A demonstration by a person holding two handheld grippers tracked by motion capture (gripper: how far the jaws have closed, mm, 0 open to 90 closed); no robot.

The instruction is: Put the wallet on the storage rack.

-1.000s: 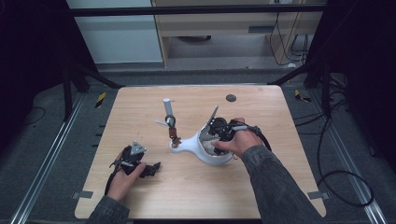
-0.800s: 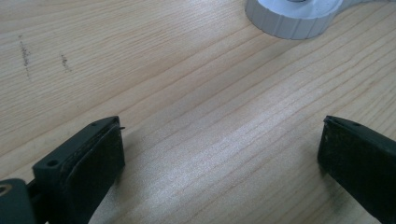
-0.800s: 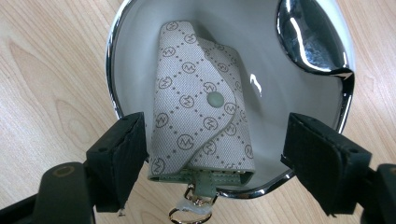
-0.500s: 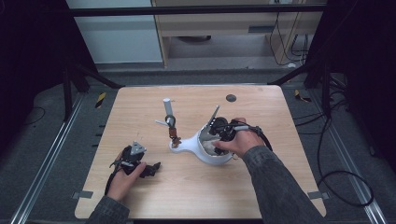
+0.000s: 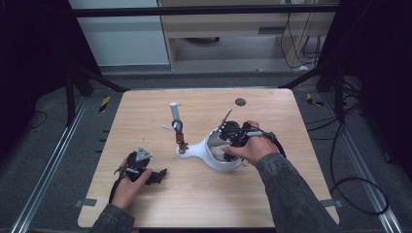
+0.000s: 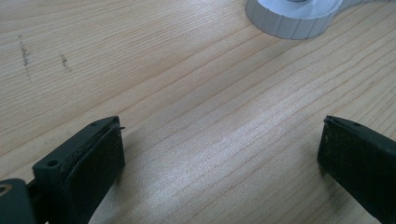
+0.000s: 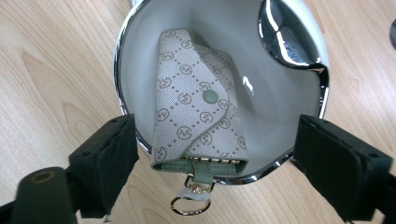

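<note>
A: Light falls from above — the worktop [image 5: 194, 194] is evenly bright, its surroundings nearly black, the high view soft and grainy.

B: Up close it's sharper — glare streaks the bowl [image 7: 130, 42] rim, and the near jaws blur slightly.

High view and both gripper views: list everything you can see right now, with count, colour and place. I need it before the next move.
Table: one, light wood, centre of the high view.
Bowl: one, white with a chrome rim and a white spout-like handle, right of the table's centre.
Key pouch: one, beige patterned with green trim and a gold ring, inside the bowl, its ring end over the rim.
Stand: one, grey upright post with small brown bits lower down, left of the bowl.
Dark disc: one, near the table's far edge.
Left hand-held gripper: black, open, low over the table's near left part.
Right hand-held gripper: black, jaws just been opening, apart on either side of the pouch, pads not pressing it.
</note>
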